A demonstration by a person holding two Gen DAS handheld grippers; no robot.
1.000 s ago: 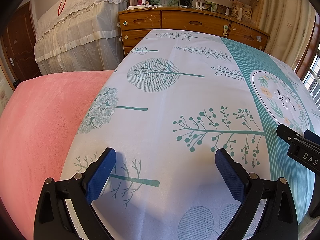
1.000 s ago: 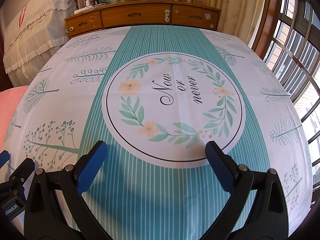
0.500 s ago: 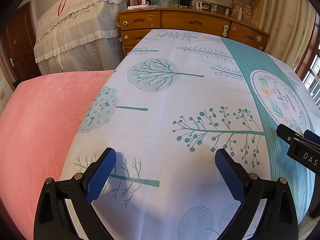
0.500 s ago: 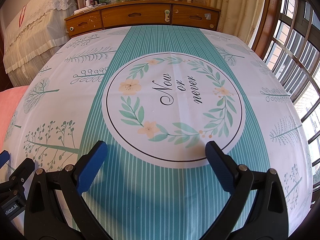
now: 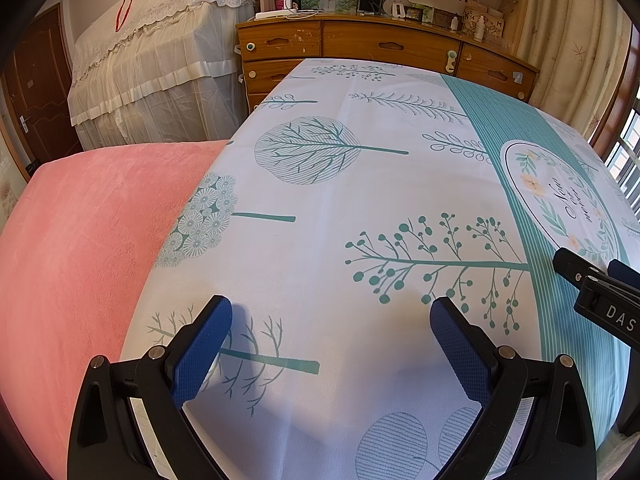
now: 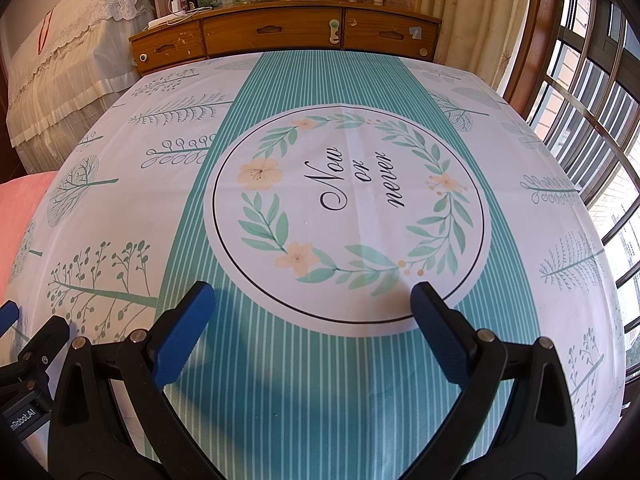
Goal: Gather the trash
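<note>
Both grippers spread wide above the printed tablecloth, no trash in sight.

My left gripper (image 5: 330,322) sits low in its frame, jaws released and holding nothing, over the tree-patterned part of the tablecloth (image 5: 340,184); a pink cover (image 5: 80,240) fills the left side. My right gripper (image 6: 312,304) hangs equally released at the bottom of its view, just below the "Now or never" wreath (image 6: 348,216). A wooden dresser (image 6: 280,36) runs along the top. I see no trash in either view.

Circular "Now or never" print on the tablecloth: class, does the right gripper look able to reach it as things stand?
Probably yes. The right gripper hangs open just short of the circular print, and nothing lies on the tablecloth between them.
</note>
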